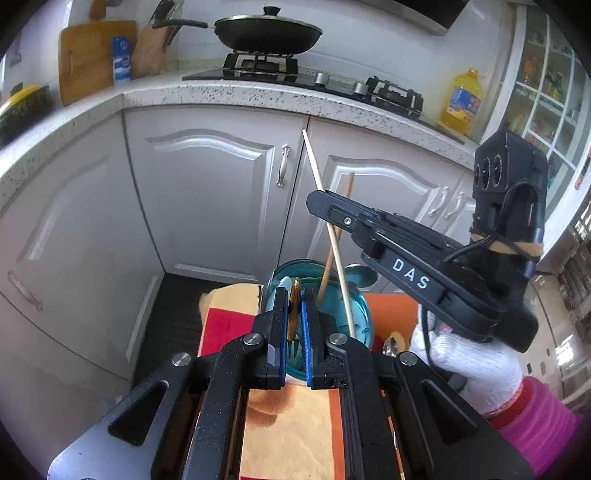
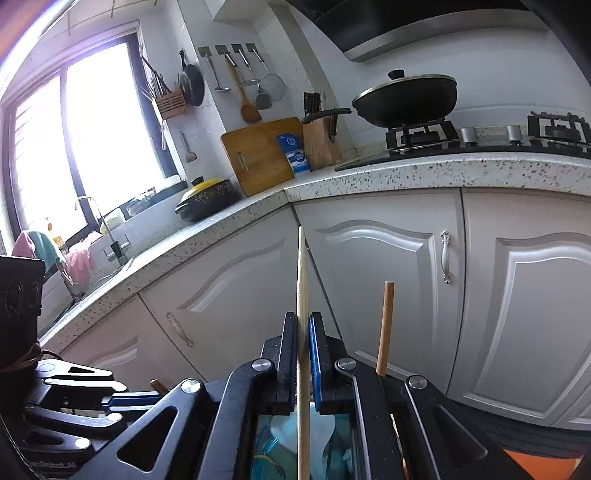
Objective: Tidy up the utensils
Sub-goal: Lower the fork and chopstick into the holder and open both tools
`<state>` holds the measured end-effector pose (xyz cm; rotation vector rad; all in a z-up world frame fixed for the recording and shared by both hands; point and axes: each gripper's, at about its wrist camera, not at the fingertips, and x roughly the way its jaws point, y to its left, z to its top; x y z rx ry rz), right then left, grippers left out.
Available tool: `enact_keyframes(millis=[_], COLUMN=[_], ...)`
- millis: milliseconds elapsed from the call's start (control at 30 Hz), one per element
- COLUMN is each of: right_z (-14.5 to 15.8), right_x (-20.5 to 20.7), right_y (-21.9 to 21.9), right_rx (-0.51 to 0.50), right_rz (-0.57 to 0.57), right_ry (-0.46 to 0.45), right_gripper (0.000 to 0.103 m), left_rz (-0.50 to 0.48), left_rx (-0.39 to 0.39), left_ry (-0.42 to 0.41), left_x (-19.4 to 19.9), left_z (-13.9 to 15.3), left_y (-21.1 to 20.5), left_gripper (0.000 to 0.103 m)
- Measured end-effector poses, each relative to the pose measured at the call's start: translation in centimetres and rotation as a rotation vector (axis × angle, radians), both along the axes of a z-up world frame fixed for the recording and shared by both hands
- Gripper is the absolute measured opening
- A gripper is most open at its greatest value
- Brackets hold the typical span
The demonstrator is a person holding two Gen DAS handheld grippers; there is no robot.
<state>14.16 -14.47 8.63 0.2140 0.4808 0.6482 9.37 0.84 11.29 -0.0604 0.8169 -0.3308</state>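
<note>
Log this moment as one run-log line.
left gripper: shut on gold utensil | right gripper: shut on chopstick | both over teal jar

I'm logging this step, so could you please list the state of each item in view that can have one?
Left gripper: shut on a gold-handled utensil.
Right gripper: shut on the pale chopstick, held upright.
Teal glass jar: upright, holding utensils.
Brown chopstick: leaning in the jar.
Wok: lidded, on the burner.
Cabinet doors: closed.

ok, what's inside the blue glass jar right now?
In the blue glass jar: a pale chopstick held by the right tool, a darker wooden stick, and a golden-handled utensil clamped by the left tool. Their lower ends are hidden.
</note>
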Motion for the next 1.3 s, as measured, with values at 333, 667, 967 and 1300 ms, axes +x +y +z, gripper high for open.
enact_keyframes(millis=[333, 667, 967, 1300], right_z=[-1.5, -2.5, -3.0, -1.7], right_x=[-0.2, -2.3, -3.9, -6.2], right_y=[1.4, -1.3, -2.5, -6.6], right_rx=[-0.1, -0.144, -0.243, -0.235], right_rz=[0.016, 0.038, 0.014, -0.052], right_ry=[-0.107, -0.035, 0.053, 0.114], right_gripper=[0.006, 0.006, 0.013, 0.032], left_rz=[0.014, 0.027, 0.049, 0.077], left_rx=[0.032, 0.033, 0.058, 0.026], left_ry=[0.014, 0.039, 0.059, 0.036], left_x=[0.7, 1.1, 1.5, -0.1], left_z=[-1.9, -3.3, -4.1, -2.7], left_y=[-0.7, -0.6, -1.2, -1.0], left_gripper=[0.005, 0.005, 0.005, 0.041])
